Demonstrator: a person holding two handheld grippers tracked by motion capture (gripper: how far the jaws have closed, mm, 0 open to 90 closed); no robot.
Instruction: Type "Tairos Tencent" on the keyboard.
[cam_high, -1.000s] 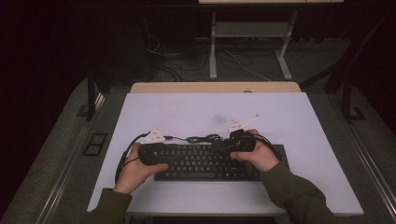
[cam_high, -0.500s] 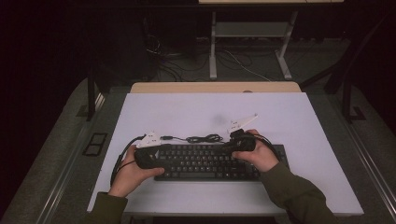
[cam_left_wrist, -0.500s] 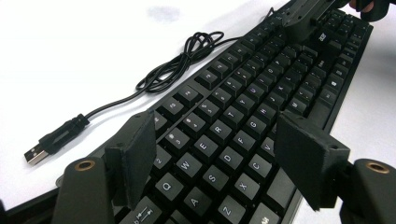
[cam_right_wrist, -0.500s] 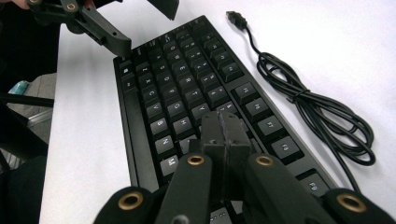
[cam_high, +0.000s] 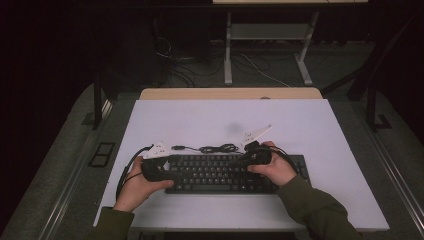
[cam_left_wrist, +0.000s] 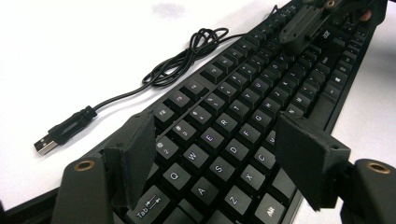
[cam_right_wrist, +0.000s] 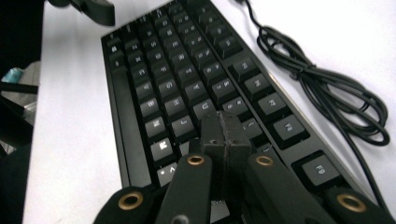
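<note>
While the left gripper (cam_left_wrist: 215, 163) sits w/ jaws spread apart over the Q-W-E key area, nothing is between its pads; its jaws have just been opening. Right gripper (cam_right_wrist: 223, 135) has jaws pressed together, empty, tip over keys at the keyboard's (cam_high: 220, 175) right end. Keyboard lies on white table (cam_high: 300, 125) near front edge; its coiled USB cable (cam_high: 215, 148) lies just behind it.

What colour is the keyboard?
Black. The keyboard has black keys with pale letters, clearest in the left gripper view.
</note>
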